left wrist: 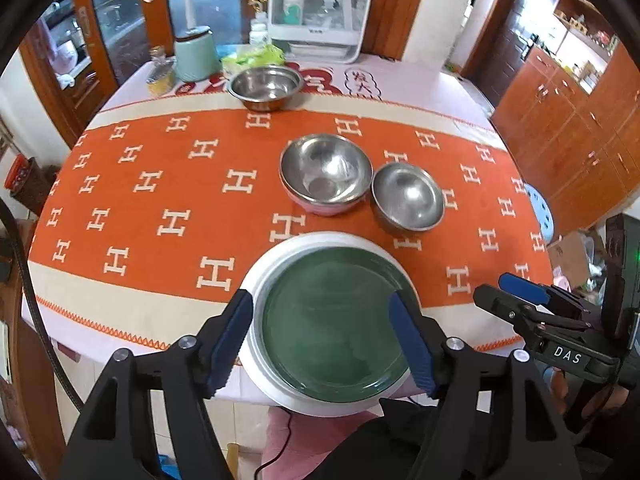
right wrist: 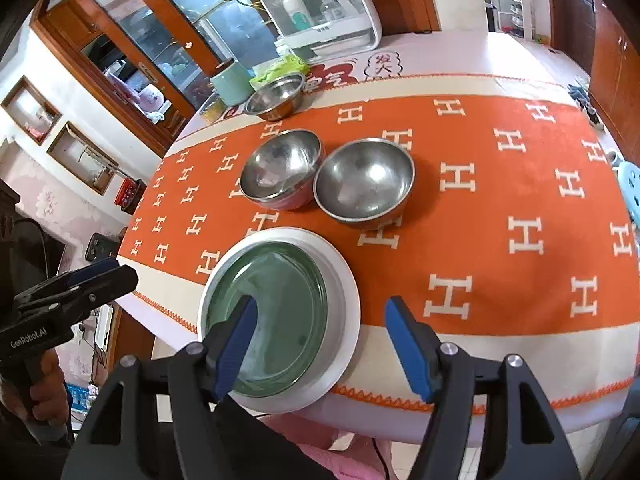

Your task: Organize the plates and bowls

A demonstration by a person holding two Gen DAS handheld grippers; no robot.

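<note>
three steel bowls are out on the orange cloth [left wrist: 160, 184] with its white h pattern, and one stack of plates sits right at the near edge of the table. that stack is a green plate [left wrist: 332, 320] lying inside a white plate [left wrist: 256, 280], the white rim showing all around it. just beyond the stack, the pink-bottomed bowl [left wrist: 326, 174] and the smaller steel bowl [left wrist: 408, 196] sit side by side, rims close, whether they touch i can't tell. well back, near the far edge, the third bowl [left wrist: 266, 86] sits alone in front of a mint green canister [left wrist: 197, 56] and a white dish cabinet [left wrist: 318, 12].

left gripper [left wrist: 322, 340] hovers over the plate stack, blue pads spread wide apart, nothing between them. whether it touches the plates, can't tell from here. right gripper [right wrist: 320, 344] hangs over the near right side of the stack, jaws likewise wide apart and holding nothing, its left pad over the green plate [right wrist: 276, 316], its right pad over the cloth [right wrist: 480, 240]. each gripper shows at the edge of the other's view, off the table.
</note>
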